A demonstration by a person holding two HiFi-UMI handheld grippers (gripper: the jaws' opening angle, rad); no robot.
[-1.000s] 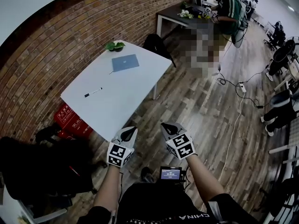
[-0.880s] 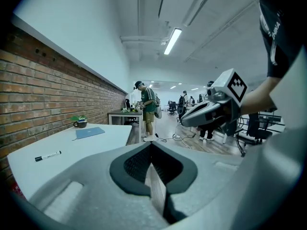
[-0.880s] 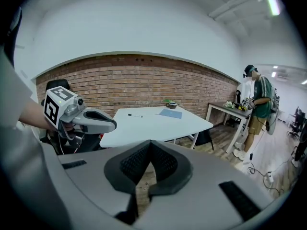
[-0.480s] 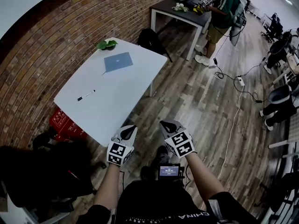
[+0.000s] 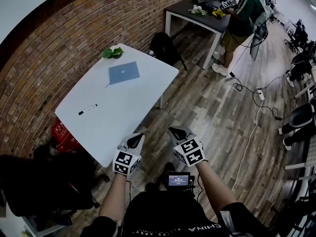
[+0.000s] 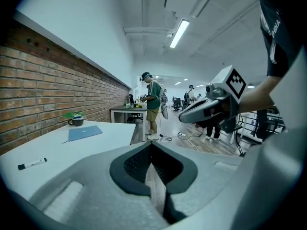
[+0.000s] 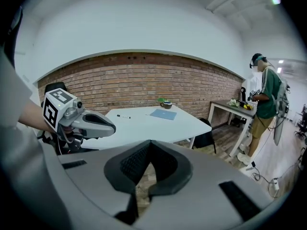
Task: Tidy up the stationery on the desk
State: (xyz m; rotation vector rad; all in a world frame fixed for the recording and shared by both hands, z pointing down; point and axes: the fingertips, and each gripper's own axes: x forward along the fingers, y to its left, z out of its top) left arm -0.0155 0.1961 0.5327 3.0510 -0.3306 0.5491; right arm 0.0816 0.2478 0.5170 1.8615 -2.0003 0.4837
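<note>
On the white desk (image 5: 123,102) lie a black-and-white marker (image 5: 87,109) near its left end and a blue notebook (image 5: 123,72) farther back; a small potted plant (image 5: 112,52) stands at the far corner. The same marker (image 6: 32,163), notebook (image 6: 85,132) and marker (image 7: 123,116), notebook (image 7: 162,114) show in the gripper views. My left gripper (image 5: 137,138) hovers just off the desk's near edge, shut and empty. My right gripper (image 5: 176,132) is beside it over the floor, also shut with nothing held.
A brick wall (image 5: 74,43) runs behind the desk. A red crate (image 5: 61,132) and a black chair (image 5: 34,181) sit at the left; a black bag (image 5: 165,46) lies past the desk. A person (image 5: 244,19) stands at a dark table (image 5: 197,14). Cables (image 5: 252,112) cross the wood floor.
Both grippers and I have moved closer to the desk; the desk has shifted left and lower in the head view. Both grippers stay shut.
</note>
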